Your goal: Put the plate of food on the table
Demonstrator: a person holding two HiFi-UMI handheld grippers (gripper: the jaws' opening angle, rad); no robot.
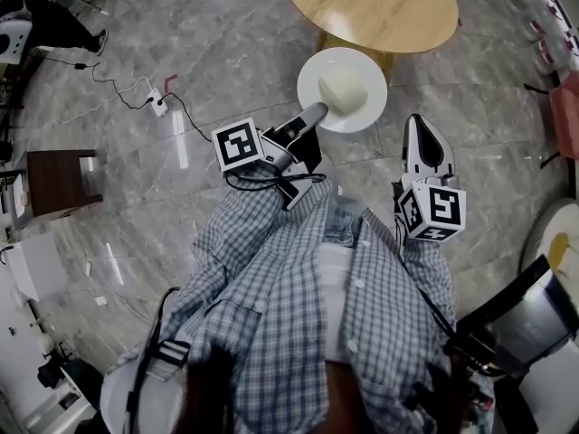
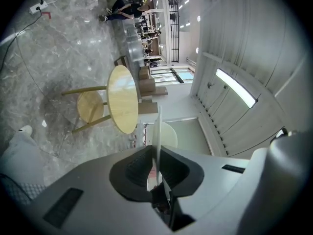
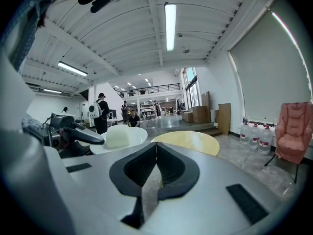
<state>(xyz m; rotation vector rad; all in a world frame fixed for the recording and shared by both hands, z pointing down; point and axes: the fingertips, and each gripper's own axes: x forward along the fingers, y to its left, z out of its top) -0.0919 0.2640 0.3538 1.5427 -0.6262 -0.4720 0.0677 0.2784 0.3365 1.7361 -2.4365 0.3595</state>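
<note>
The left gripper [image 1: 316, 112] holds the plate [image 1: 367, 110] level by its rim.

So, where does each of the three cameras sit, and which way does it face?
Head view: on the person's head, facing steeply down; checked shirt, left gripper holding the round white plate with pale food, right gripper, round light wooden table ahead.
Left gripper view: on that gripper, rolled sideways, along jaws shut on the plate's rim, towards the table.
Right gripper view: on that gripper, about level, past shut empty jaws.
Shared: both gripper views show plate and table.
</note>
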